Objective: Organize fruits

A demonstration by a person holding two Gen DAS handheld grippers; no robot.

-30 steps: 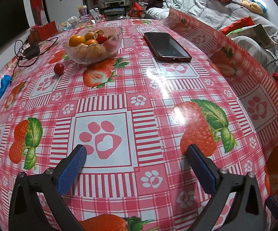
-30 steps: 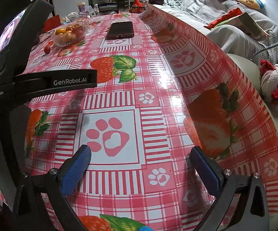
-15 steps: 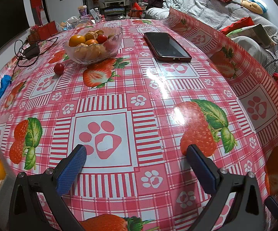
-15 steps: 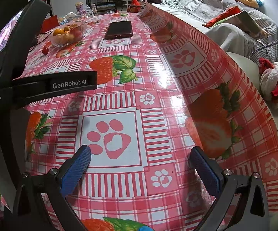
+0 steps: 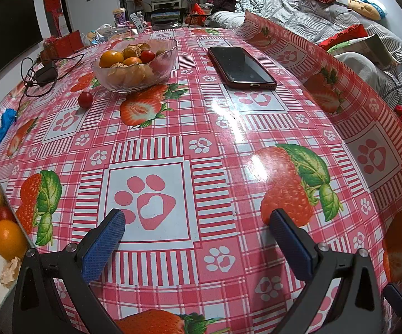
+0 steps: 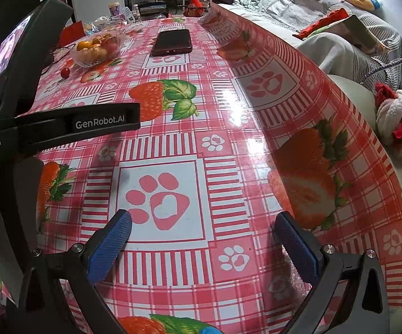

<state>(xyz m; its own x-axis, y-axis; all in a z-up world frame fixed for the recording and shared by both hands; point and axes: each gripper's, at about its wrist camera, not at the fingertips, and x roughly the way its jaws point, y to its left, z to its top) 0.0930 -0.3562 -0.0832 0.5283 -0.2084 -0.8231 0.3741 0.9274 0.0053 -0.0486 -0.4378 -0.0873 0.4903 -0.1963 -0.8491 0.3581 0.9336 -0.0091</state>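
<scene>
strawberry-print table point(image 5: 201, 144) carries a fruit bowl point(image 5: 134, 64), loose tomato point(image 5: 85, 99), phone point(image 5: 241, 68).

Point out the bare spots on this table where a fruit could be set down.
The widest bare stretch runs from the open left gripper up to the glass bowl and phone. A narrower gap lies between bowl and phone. It is crowded left of the bowl: loose cherry tomato, charger cable, blue cloth.

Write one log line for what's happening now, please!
left tongs: open, empty | right tongs: open, empty | cherry tomato: loose beside glass bowl
</scene>
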